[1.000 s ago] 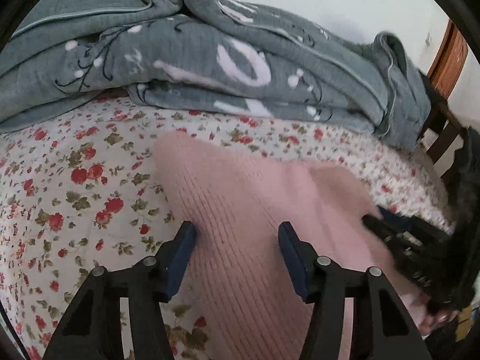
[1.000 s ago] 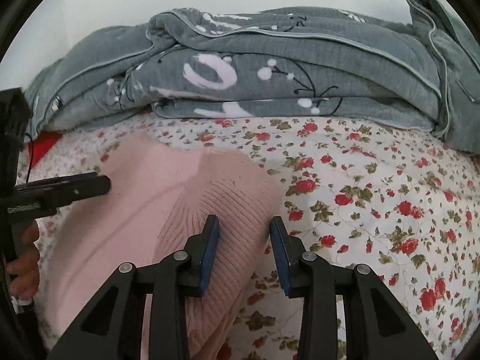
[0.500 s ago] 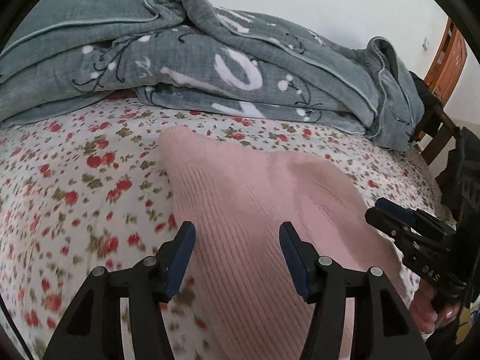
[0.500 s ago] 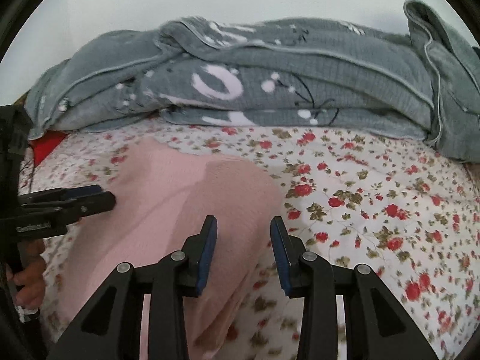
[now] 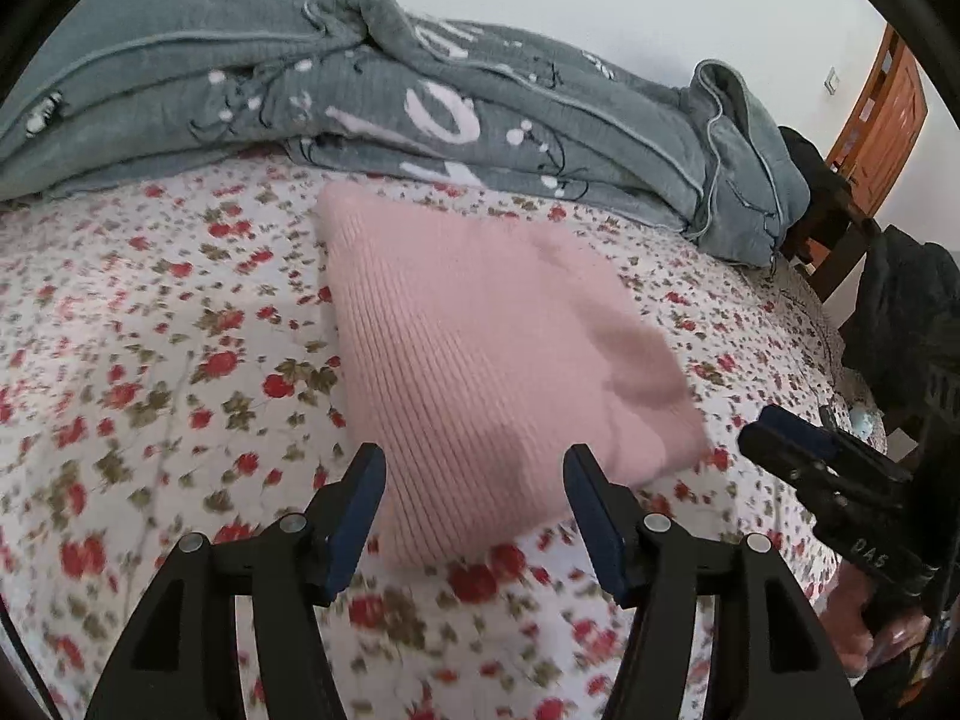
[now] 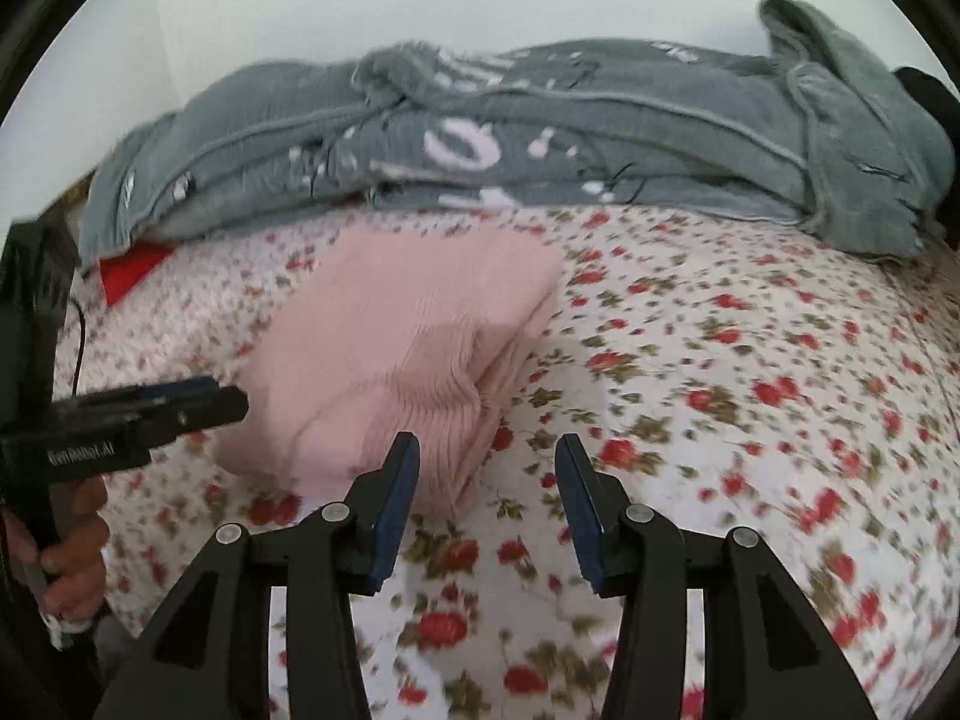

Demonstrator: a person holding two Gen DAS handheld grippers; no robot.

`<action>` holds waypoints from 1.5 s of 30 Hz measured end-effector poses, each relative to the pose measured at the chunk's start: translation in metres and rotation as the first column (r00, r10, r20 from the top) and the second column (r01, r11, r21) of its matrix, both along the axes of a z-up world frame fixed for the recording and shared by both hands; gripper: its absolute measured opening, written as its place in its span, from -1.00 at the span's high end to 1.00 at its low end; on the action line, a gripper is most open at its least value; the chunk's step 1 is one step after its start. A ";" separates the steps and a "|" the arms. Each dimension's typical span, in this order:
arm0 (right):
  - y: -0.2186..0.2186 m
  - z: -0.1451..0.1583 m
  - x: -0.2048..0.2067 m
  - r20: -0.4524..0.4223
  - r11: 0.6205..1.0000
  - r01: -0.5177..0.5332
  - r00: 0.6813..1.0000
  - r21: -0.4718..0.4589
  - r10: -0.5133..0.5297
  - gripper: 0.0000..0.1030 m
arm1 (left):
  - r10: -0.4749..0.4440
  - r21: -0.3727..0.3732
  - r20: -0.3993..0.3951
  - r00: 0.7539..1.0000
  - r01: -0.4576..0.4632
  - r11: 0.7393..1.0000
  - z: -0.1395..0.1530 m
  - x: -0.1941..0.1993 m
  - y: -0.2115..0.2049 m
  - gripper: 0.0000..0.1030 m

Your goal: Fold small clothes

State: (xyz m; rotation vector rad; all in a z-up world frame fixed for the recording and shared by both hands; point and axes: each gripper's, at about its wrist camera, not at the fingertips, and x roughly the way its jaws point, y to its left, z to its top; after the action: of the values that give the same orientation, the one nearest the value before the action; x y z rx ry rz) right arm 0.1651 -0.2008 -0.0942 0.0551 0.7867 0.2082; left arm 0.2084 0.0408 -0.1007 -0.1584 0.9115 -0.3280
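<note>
A pink ribbed knit garment (image 5: 480,354) lies folded into a compact rectangle on the floral bedsheet (image 5: 150,360); it also shows in the right wrist view (image 6: 408,354). My left gripper (image 5: 474,504) is open and empty, just in front of the garment's near edge. My right gripper (image 6: 486,498) is open and empty, off the garment's near right corner. In the left wrist view the right gripper (image 5: 780,438) appears at the right, and in the right wrist view the left gripper (image 6: 204,399) appears at the left.
A bunched grey blanket (image 5: 420,114) with white print lies along the back of the bed against the wall. A red item (image 6: 129,267) peeks out at the left. A wooden chair (image 5: 840,222) with dark clothing stands beyond the bed's right edge.
Both grippers have pulled back off the pink garment toward the near side. The garment now lies free as a folded rectangle. The right gripper's jaws have opened wider.
</note>
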 end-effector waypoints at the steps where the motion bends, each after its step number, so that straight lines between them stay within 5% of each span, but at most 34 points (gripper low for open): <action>1: -0.001 0.005 -0.004 0.003 1.000 0.004 1.000 -0.001 -0.004 0.10 | 0.008 0.002 0.003 1.000 -0.008 1.000 0.006 -0.007 0.000 -0.16; 9: -0.003 0.045 -0.052 0.036 0.998 0.045 0.998 -0.051 -0.044 0.00 | 0.039 0.034 0.069 0.997 -0.041 0.999 0.045 -0.063 -0.006 -0.39; 22: -0.002 0.077 -0.106 0.075 0.991 0.093 0.994 -0.095 -0.086 -0.88 | 0.145 0.123 0.141 0.979 -0.162 0.979 0.076 -0.132 0.001 -0.59; 45: -0.016 0.098 -0.152 0.135 0.983 0.142 0.983 -0.120 -0.126 -0.95 | 0.148 0.174 0.222 0.964 -0.189 0.967 0.102 -0.175 -0.021 -0.65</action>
State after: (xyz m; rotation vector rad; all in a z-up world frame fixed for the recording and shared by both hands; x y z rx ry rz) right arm 0.0128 -0.2172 0.0033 -0.0268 0.6655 0.0317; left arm 0.0335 0.0200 0.0014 -0.0211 0.7127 -0.0926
